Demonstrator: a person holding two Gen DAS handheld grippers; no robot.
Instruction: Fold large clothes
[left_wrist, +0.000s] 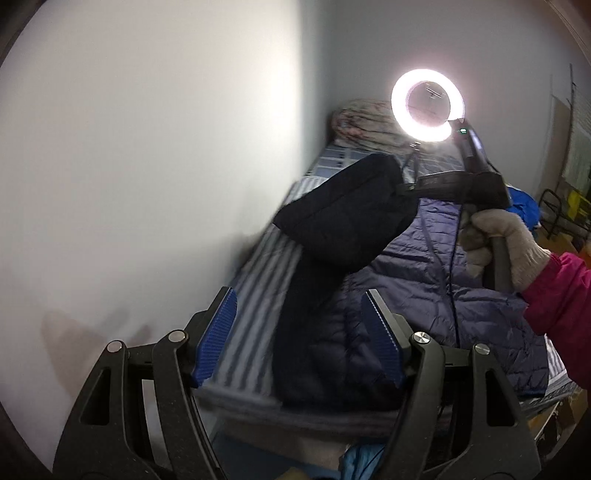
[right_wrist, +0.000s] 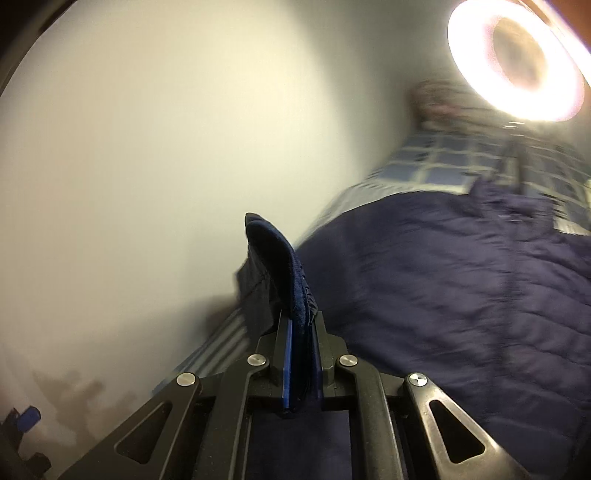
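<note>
A navy quilted jacket (left_wrist: 436, 280) lies spread on a bed with a blue-and-white striped sheet (left_wrist: 258, 280). One of its sleeves (left_wrist: 347, 218) is lifted off the bed toward the wall. My right gripper (left_wrist: 400, 188), held by a gloved hand (left_wrist: 498, 243), is shut on the end of that sleeve. In the right wrist view the ribbed cuff (right_wrist: 275, 266) stands up from between the closed blue pads of my right gripper (right_wrist: 301, 325), with the jacket body (right_wrist: 461, 295) below. My left gripper (left_wrist: 299, 332) hovers open above the jacket's near edge, and nothing is between its pads (left_wrist: 218, 332).
A white wall (left_wrist: 147, 166) runs along the bed's left side. A lit ring light (left_wrist: 428, 105) stands over the far end, beside a rolled blanket (left_wrist: 362, 118). A pink sleeve (left_wrist: 561, 314) reaches in from the right. Blue fabric (left_wrist: 524, 206) and a rack (left_wrist: 557, 210) lie beyond.
</note>
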